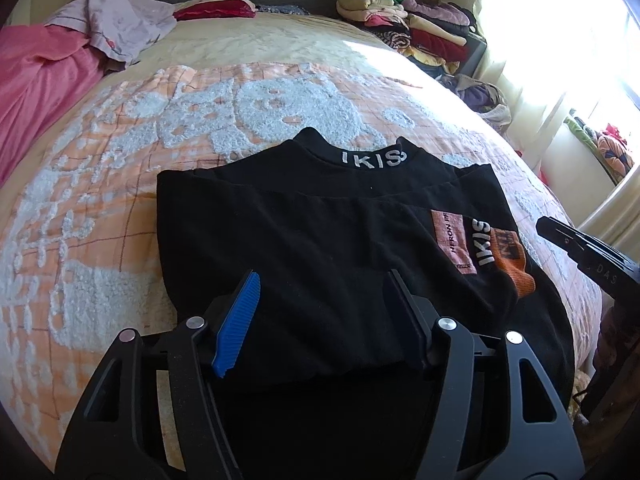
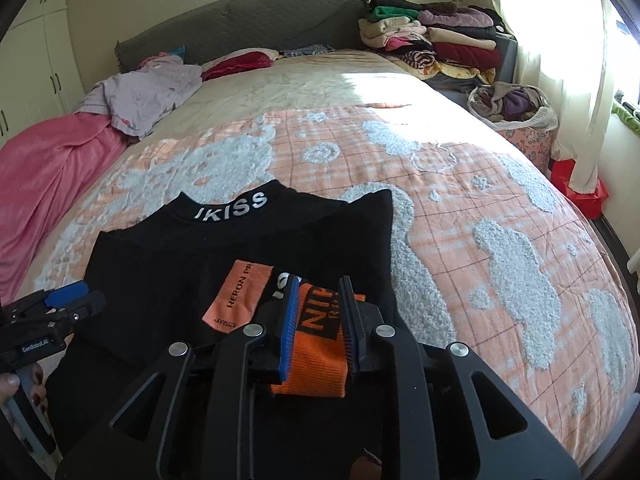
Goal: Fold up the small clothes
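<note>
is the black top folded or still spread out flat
Partly folded. The black top lies on the bedspread with its sides turned in, an orange cuff laid across the front, collar still showing.

Both wrist views sat close above the black top (image 1: 320,216), angled down toward the headboard (image 2: 248,20); left view nearer its left half, both shared it.

Black top (image 1: 320,224) lies flat on the orange-checked bed (image 1: 100,240).
</note>
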The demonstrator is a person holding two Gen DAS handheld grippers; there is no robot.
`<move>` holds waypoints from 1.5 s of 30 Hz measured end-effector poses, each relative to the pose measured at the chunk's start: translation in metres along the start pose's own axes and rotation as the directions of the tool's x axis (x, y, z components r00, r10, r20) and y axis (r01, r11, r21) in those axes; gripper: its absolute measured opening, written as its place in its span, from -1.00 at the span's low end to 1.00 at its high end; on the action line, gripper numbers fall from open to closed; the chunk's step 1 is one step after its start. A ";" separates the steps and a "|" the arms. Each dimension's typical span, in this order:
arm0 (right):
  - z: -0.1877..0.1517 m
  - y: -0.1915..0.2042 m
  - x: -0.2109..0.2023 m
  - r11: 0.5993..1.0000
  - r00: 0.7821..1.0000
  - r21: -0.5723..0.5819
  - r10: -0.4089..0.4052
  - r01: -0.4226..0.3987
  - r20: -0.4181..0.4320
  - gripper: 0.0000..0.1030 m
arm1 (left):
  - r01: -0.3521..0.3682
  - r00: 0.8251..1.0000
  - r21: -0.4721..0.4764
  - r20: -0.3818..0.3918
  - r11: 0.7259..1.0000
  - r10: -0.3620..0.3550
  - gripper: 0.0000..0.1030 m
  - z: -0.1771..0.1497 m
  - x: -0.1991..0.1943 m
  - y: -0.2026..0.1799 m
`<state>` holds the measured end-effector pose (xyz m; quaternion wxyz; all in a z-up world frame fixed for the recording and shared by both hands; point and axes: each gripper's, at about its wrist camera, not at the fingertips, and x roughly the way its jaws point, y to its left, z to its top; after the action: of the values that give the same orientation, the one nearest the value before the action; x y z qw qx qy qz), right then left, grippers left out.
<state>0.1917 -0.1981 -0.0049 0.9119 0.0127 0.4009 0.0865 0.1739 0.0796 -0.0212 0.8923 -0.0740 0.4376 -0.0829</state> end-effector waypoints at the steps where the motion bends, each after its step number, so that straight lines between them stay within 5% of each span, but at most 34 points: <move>1: -0.002 0.003 0.001 1.000 1.000 -0.005 0.007 -0.007 -0.006 -0.59 | 0.006 1.000 0.005 -0.011 1.000 -0.006 -0.05 -0.001 0.002 0.000; 20: -0.003 0.049 -0.003 0.987 0.988 -0.062 0.149 -0.151 -0.029 -0.23 | 0.007 0.997 0.006 -0.083 1.000 -0.007 -0.12 -0.017 0.018 0.012; 27: -0.018 0.043 0.019 0.990 0.987 -0.064 0.119 -0.126 -0.106 -0.22 | 0.005 0.997 0.007 -0.080 1.000 -0.004 -0.12 -0.020 0.017 0.013; 33: -0.035 0.026 0.037 0.997 0.987 -0.076 0.013 -0.026 -0.161 -0.21 | 0.006 0.997 0.005 -0.081 1.000 -0.006 -0.12 -0.020 0.017 0.014; 45: -0.037 0.016 0.031 0.999 0.987 -0.010 0.034 -0.036 -0.155 -0.10 | 0.002 0.997 0.005 -0.079 1.000 -0.001 -0.12 -0.020 0.014 0.014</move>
<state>0.1825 -0.1787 -0.0510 0.8764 0.0072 0.4698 0.1059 0.1675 0.0890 -0.0468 0.8743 -0.0687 0.4725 -0.0875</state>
